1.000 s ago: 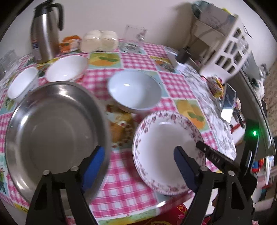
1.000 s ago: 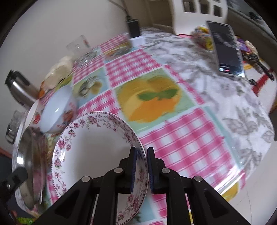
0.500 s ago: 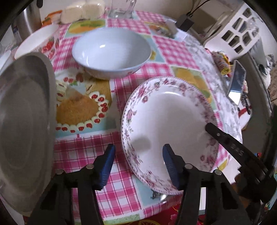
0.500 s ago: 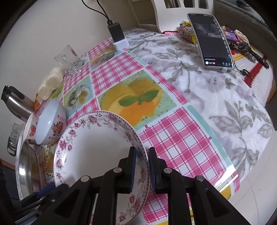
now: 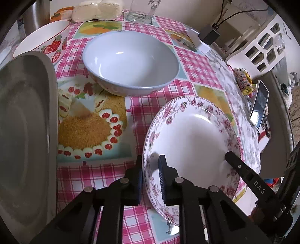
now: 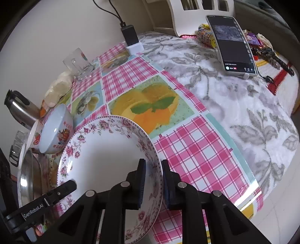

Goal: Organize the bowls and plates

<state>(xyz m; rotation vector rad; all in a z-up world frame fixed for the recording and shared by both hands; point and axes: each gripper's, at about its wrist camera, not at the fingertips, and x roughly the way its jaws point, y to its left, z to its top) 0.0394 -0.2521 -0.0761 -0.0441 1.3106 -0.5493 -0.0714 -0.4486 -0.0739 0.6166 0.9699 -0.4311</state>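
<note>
A white plate with a pink floral rim sits tilted near the table's front edge, held from two sides. My left gripper is shut on its left rim, one pad under and one pad inside. My right gripper is shut on the opposite rim; one of its fingers shows in the left wrist view. Behind the plate stands a pale blue bowl. Further left are a strawberry-print bowl and a wide steel dish.
A glass mug, a steel thermos and wrapped buns line the back wall. A phone on a stand, snacks and a charger occupy the grey-leaf cloth at right. The table's edge runs close to the plate.
My left gripper came down to the floral plate and its jaws closed on the left rim. The right gripper kept its hold on the other rim.
</note>
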